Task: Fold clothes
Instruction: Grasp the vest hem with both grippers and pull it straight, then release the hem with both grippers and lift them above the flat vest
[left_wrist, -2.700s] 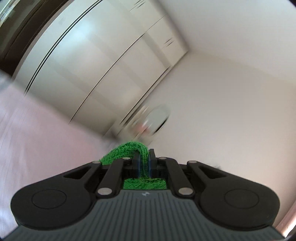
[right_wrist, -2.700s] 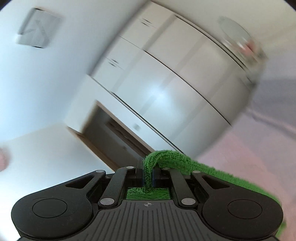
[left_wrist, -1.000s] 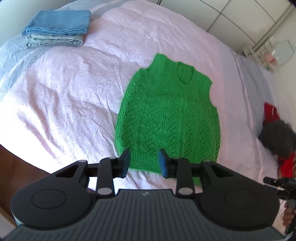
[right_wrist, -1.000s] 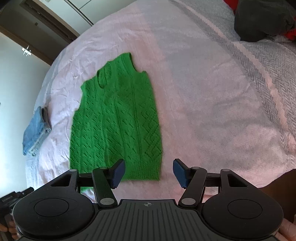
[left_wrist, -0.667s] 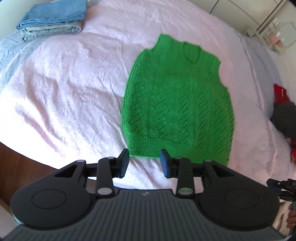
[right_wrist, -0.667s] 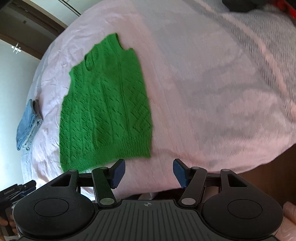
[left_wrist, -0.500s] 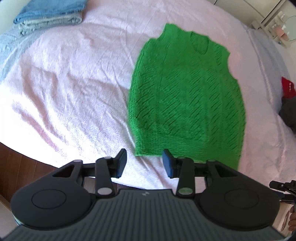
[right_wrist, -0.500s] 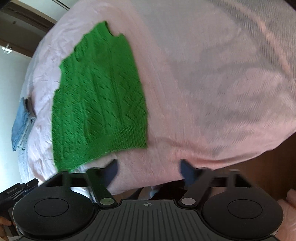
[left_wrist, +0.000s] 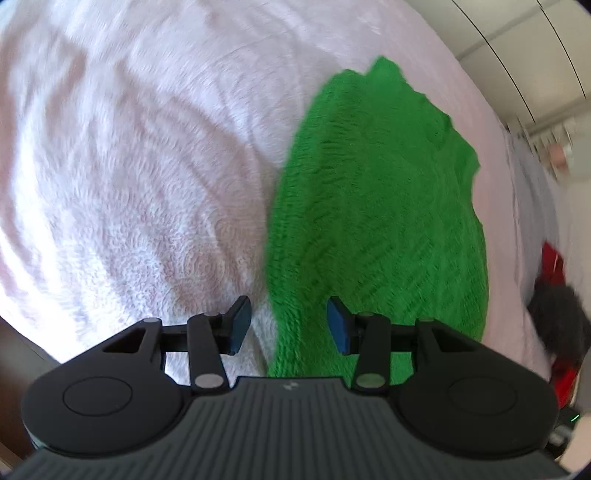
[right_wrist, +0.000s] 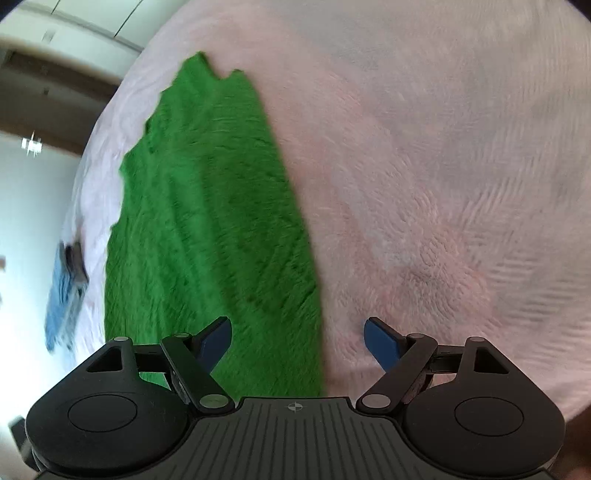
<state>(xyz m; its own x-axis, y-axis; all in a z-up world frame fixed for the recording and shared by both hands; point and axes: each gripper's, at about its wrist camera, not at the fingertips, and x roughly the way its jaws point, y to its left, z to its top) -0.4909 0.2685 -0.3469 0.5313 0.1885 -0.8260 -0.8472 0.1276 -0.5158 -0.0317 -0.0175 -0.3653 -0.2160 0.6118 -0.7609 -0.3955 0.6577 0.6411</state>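
Green vest (left_wrist: 376, 221) flat on pink bed (left_wrist: 129, 166), neck far, hem near me. My L gripper (left_wrist: 286, 325) empty, jaws apart over hem's left corner; R gripper (right_wrist: 295, 338) empty, jaws wide over right corner. Neither touching yet. Knit looks soft, light, stretchy, prob. saggy when lifted. Best pinch: ribbed hem corners, both layers.

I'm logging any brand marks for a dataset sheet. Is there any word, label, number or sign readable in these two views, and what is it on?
No words or numbers can be read in either view.
Left hand-held gripper: a small pale emblem on its grey ribbed housing, no letters, too small to identify.
Right hand-held gripper: a small crosshair-in-circle mark on its housing, no text.
Green knitted vest: no label shows.
Pink bed cover: plain and blurred.
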